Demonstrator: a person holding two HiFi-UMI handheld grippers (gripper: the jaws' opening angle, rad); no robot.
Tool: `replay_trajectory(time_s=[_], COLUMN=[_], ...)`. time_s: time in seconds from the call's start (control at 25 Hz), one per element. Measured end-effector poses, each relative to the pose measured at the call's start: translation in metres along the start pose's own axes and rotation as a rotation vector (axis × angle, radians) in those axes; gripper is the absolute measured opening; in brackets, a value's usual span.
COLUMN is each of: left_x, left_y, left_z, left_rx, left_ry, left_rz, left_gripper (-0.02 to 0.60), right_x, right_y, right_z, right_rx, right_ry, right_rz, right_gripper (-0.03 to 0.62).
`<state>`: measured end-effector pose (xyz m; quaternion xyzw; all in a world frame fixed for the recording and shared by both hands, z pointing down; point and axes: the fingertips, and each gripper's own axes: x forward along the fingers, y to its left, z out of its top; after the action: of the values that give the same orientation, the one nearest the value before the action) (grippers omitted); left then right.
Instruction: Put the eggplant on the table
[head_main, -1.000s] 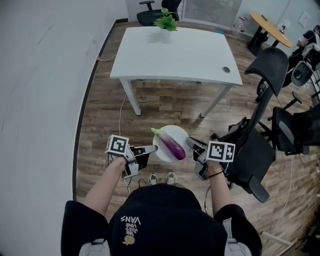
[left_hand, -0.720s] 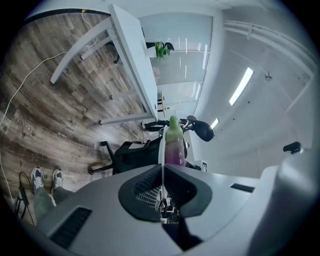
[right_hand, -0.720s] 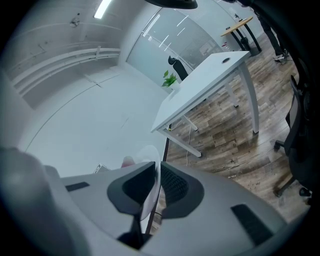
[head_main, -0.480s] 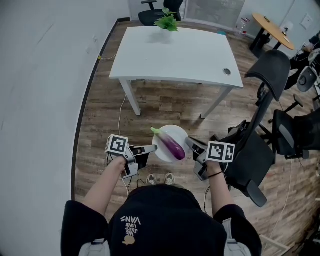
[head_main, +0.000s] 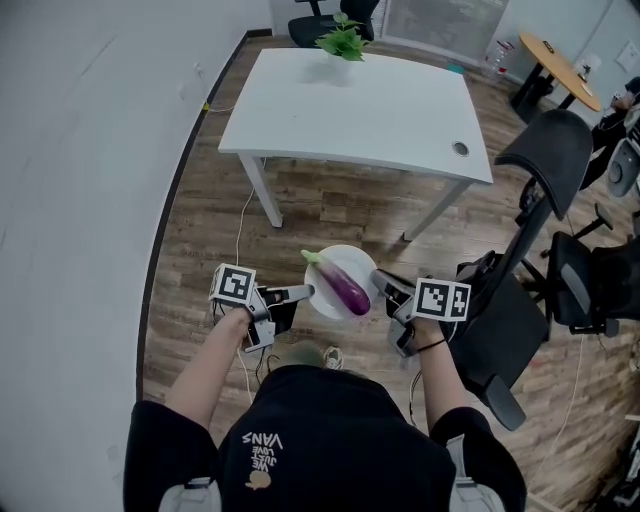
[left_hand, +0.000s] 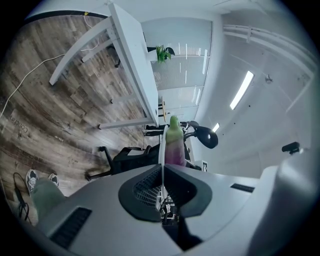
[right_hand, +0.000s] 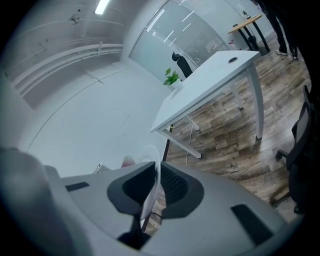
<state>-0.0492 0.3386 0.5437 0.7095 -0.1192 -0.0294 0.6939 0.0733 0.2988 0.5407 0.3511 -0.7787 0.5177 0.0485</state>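
Meanwhile left gripper (head_main: 300, 293), right gripper (head_main: 381, 286) clamp plate (head_main: 353, 262) (eggplant (head_main: 345, 288) atop); chair (head_main: 545, 152) crowds right, table (head_main: 360, 100) ahead.

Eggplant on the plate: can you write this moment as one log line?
left gripper: shut on plate rim | right gripper: shut on plate rim | eggplant: lying on plate | table: ahead, not reached

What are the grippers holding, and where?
The round white plate carrying the purple eggplant: left gripper on its left rim, right gripper on its right.
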Motion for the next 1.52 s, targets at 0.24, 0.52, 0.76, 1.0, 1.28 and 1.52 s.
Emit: replay_trajectory(time_s=[0.24, 0.52, 0.76, 1.0, 1.28, 1.52], left_x=[0.004, 0.01, 0.009, -0.001, -0.003, 0.001], left_y=[0.007, 0.003, -0.004, -0.005, 0.003, 0.013], left_z=[0.015, 0.049, 0.088, 0.122, 0.147, 0.171], left_rx=[-0.003, -0.001, 0.012, 0.015, 0.016, 0.004], left_ry=[-0.009, 0.011, 0.046, 0.083, 0.113, 0.116], left_rz=[0.018, 0.004, -0.009, -0.007, 0.008, 0.027], left_gripper=[0.02, 0.02, 0.02, 0.02, 0.02, 0.02], right_x=[0.008, 0.024, 0.043, 0.067, 0.086, 0.101], right_y=[-0.006, -0.011, -0.007, -0.002, -0.009, -0.019], right_z=[0.013, 0.041, 0.071, 0.091, 0.102, 0.118], right_rx=[0.003, 0.006, 0.013, 0.033, 0.061, 0.07], right_ry=[0.004, -0.025, -0.064, -0.095, -0.118, -0.106], right_rz=[0.002, -0.01, -0.018, -0.034, -0.046, -0.049], right_gripper=[0.044, 0.044, 0.044, 0.044, 0.044, 0.044])
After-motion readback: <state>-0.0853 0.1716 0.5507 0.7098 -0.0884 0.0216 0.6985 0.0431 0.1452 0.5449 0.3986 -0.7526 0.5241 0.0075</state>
